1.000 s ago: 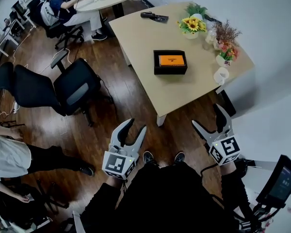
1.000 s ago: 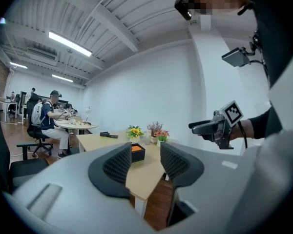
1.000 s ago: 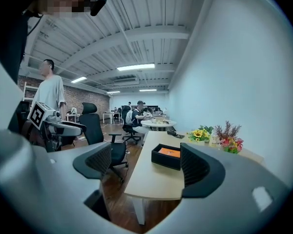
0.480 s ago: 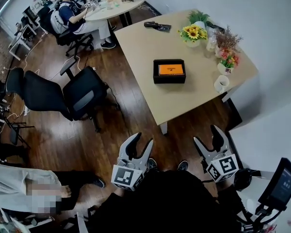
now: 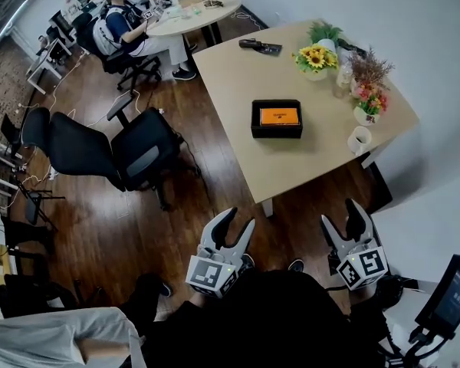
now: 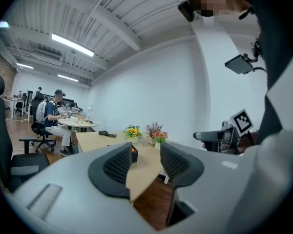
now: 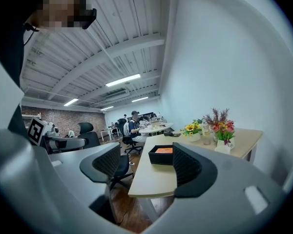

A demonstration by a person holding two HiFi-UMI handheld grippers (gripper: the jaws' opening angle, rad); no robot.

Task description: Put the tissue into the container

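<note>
A black box (image 5: 277, 118) with an orange insert sits in the middle of the light wooden table (image 5: 307, 163); it also appears between the jaws' line of sight in the right gripper view (image 7: 162, 155). No loose tissue is visible. Both grippers hang over the floor in front of the table, well short of it. My left gripper (image 5: 234, 222) is open with nothing between its fingers, as the left gripper view (image 6: 145, 162) confirms. My right gripper (image 5: 342, 217) is still open, its jaws closing on nothing (image 7: 146, 165).
Sunflowers (image 5: 317, 56), a pot of dried flowers (image 5: 368, 96), a white mug (image 5: 359, 139) and a black remote (image 5: 261, 47) stand on the table's far side. Black office chairs (image 5: 142, 152) stand to the left. People sit at a round table (image 5: 192, 6). A screen (image 5: 452, 297) is at lower right.
The view has shifted, so the table sits higher and further right, and both grippers appear lower in the picture. The right jaws have narrowed. A person at lower left has moved.
</note>
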